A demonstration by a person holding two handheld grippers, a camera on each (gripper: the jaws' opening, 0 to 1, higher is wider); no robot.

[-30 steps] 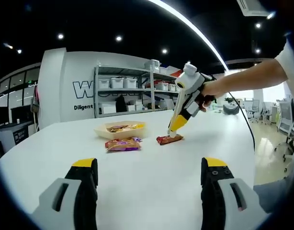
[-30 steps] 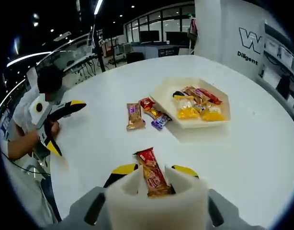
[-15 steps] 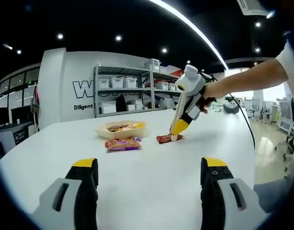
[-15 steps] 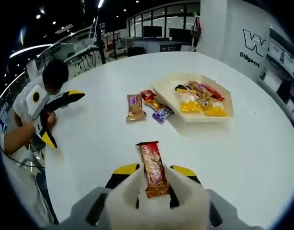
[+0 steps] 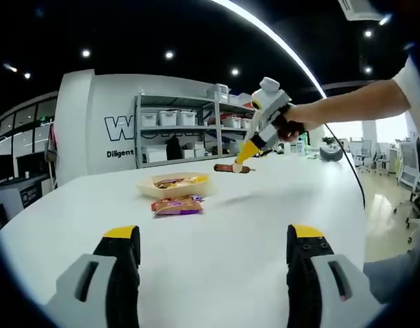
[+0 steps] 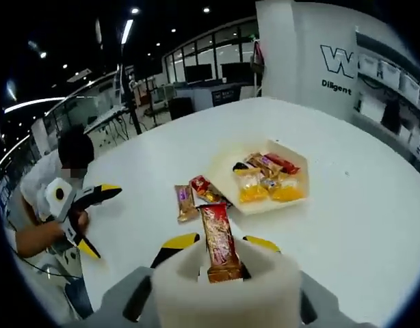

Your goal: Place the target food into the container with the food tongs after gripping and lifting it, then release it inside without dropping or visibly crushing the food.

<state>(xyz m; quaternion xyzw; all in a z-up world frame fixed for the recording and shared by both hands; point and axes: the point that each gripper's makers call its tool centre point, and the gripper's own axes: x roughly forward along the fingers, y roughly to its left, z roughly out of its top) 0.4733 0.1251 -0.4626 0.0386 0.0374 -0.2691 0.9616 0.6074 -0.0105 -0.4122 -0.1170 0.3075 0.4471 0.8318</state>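
Note:
My right gripper (image 6: 218, 254) is shut on a red-brown snack bar (image 6: 217, 240), which hangs in the air above the white table (image 6: 347, 205). From the left gripper view, that right gripper (image 5: 241, 161) holds the bar (image 5: 232, 168) clear of the table, right of the tray (image 5: 170, 186). The cream tray (image 6: 265, 205) holds several wrapped snacks and lies ahead of the bar. My left gripper (image 5: 213, 249) hovers open over the table's near part, nothing between its jaws; it also appears as the left gripper (image 6: 87, 222) in a hand at the left.
A few wrapped snacks (image 6: 196, 195) lie on the table left of the tray, also seen as a packet (image 5: 176, 206) in front of it. A seated person (image 6: 49, 184) is at the table's left edge. Shelves (image 5: 186, 133) stand behind the table.
The right gripper has lifted the snack bar off the table and carried it up and toward the tray. The left gripper has stayed still and open.

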